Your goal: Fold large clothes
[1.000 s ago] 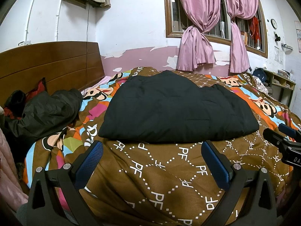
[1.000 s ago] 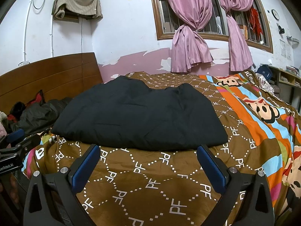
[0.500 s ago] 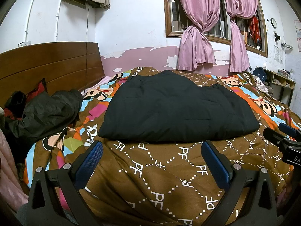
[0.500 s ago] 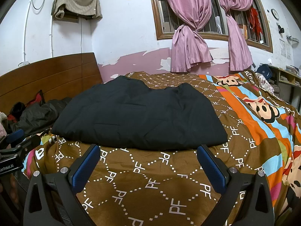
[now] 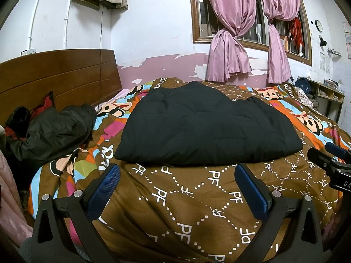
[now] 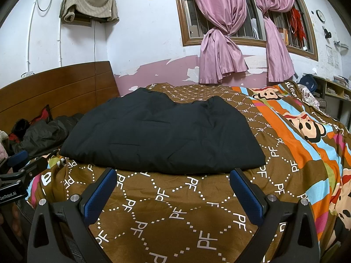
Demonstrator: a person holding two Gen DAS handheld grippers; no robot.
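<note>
The left claw point(image 5: 177, 171) is spread wide and holds nothing, poised above the near edge of the brown quilt point(image 5: 186, 199); the right claw point(image 6: 173, 176) is just as wide and empty beside it. Just beyond both, the folded black jacket point(image 5: 204, 125) lies flat on the quilt. A dark heap of clothes point(image 5: 52, 129) sits near the wooden headboard point(image 5: 59, 74).

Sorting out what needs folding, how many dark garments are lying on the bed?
2: a black jacket laid flat mid-bed, and a crumpled dark coat by the headboard. More may be hidden in that pile.
</note>
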